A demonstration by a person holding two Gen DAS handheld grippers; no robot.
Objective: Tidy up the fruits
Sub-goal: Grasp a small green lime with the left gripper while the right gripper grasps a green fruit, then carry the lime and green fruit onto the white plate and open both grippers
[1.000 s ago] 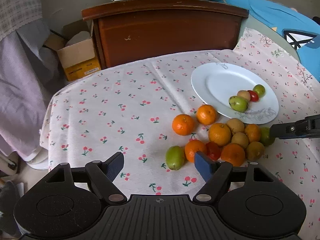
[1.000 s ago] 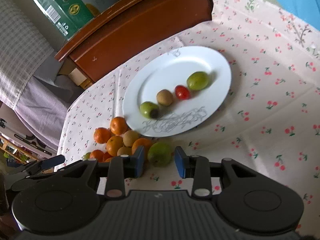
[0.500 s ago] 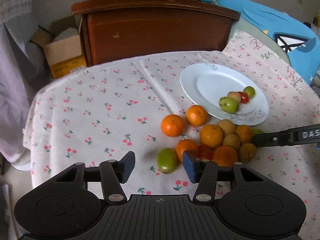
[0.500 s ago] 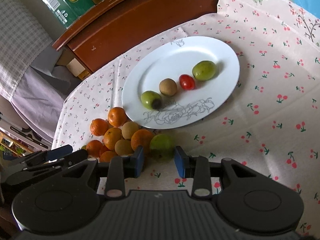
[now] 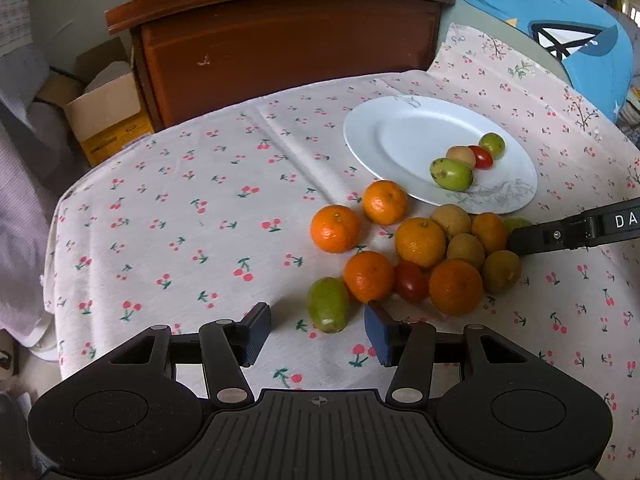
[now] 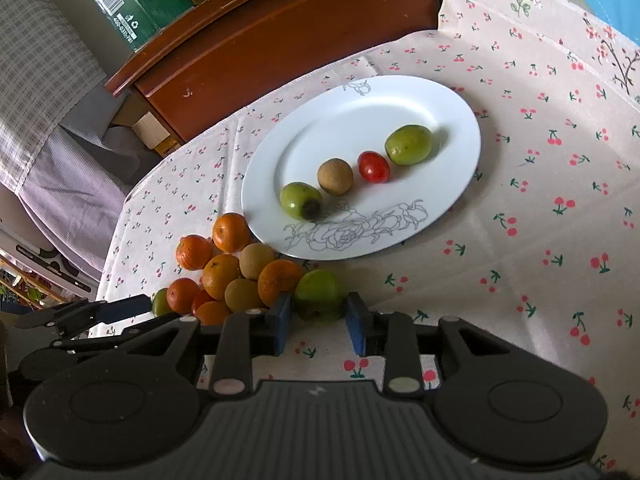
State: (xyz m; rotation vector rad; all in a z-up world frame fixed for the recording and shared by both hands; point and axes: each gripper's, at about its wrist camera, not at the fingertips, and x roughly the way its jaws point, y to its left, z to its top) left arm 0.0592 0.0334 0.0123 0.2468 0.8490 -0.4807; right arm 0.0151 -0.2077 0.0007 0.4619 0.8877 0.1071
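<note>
Cherry-print tablecloth point(image 5: 200, 200), bearing white plate point(image 6: 360, 112) with two green fruits, one brown and one red laid in a row; probably the sorting destination. Pile of oranges point(image 5: 420, 242) and small fruits just beside its rim, not yet sorted. Left gripper point(image 5: 317, 334): released, jaws just narrowed to size, stray green fruit point(image 5: 328, 310) ahead between them, untouched. Right gripper point(image 6: 318, 322): jaws just closing around pile-edge green fruit point(image 6: 320, 292); actual grip impossible to tell.

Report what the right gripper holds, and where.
Cannot be told: jaws of the right gripper, just closing, flank the sides of a green fruit; contact unclear.
</note>
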